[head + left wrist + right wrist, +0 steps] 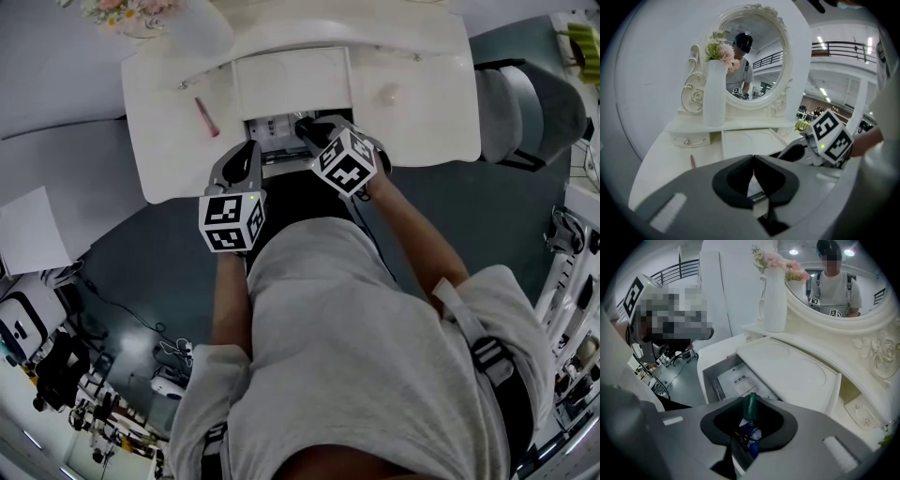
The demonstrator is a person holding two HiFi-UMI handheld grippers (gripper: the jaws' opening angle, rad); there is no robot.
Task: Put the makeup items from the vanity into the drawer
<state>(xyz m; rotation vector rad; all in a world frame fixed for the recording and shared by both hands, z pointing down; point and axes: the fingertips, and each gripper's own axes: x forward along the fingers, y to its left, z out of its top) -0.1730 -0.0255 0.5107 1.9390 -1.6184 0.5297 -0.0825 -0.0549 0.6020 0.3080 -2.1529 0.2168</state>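
Vanity drawer [710,375] beneath released right tool [751,398], green tube [749,409] lengthwise along its jaws; left tool [753,159] clenched.

Head cam looks steeply down over left claw [249,152] and right claw [306,125]. Each claw cam sits right behind its jaws, both catching mirror [757,61] and vase [714,96] ahead.

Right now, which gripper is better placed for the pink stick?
The left gripper: empty, nearer the pink stick; the right gripper, over the drawer, has a green tube between its jaws.
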